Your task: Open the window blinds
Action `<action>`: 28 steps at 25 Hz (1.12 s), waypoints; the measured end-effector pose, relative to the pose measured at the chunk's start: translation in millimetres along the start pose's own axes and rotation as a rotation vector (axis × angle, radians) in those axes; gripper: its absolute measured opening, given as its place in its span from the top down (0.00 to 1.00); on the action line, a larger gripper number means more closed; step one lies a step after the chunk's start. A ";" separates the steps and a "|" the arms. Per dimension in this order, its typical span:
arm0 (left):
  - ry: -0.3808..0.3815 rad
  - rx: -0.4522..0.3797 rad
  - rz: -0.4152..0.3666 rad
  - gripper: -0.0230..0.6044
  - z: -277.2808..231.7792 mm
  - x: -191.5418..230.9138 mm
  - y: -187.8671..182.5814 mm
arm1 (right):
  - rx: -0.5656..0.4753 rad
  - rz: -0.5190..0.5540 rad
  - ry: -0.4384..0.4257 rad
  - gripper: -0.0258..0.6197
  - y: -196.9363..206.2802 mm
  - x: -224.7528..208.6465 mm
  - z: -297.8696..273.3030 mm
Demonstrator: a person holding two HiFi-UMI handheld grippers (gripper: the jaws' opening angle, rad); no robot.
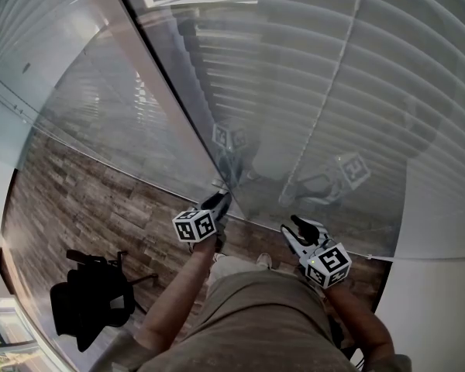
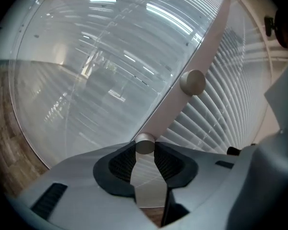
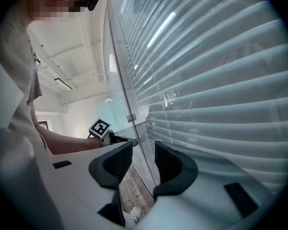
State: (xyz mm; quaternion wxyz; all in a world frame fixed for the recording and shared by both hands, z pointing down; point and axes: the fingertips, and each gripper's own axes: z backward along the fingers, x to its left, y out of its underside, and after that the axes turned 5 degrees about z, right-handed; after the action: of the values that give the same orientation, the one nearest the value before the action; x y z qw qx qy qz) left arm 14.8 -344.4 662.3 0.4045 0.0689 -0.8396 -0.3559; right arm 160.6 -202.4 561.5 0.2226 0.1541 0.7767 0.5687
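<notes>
White slatted blinds (image 1: 333,91) hang behind a glass pane, their slats overlapping. A pale upright frame post (image 2: 201,51) divides the panes and carries two round metal knobs. My left gripper (image 2: 145,150) is shut on the lower knob (image 2: 145,143), which sits between its dark pads; the upper knob (image 2: 193,82) stands free. In the head view the left gripper (image 1: 217,204) touches the post and the right gripper (image 1: 294,227) hovers close to the glass. The right gripper (image 3: 139,155) is open with nothing between its pads, facing the blinds (image 3: 221,80).
A black office chair (image 1: 89,297) stands on the wood-pattern floor (image 1: 101,208) at the lower left. Glass panes (image 1: 101,107) run left of the post and mirror both grippers. A white wall (image 1: 438,301) rises at the right.
</notes>
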 end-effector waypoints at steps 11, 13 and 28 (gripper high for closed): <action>0.156 -0.008 0.235 0.75 3.4 -4.8 -5.1 | 0.002 0.000 -0.002 0.75 -4.1 6.8 1.2; 0.173 -0.009 0.264 0.75 5.2 -6.8 -6.9 | 0.002 0.002 -0.001 0.75 -6.9 8.1 2.6; 0.398 -0.009 0.530 0.75 4.9 -9.6 -8.9 | 0.004 0.000 -0.005 0.75 -3.4 11.3 2.0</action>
State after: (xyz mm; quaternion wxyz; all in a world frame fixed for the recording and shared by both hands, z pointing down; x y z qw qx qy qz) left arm 16.0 -344.5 648.4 0.6392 -0.0857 -0.7314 -0.2215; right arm 152.1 -196.2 555.8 0.2241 0.1560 0.7774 0.5667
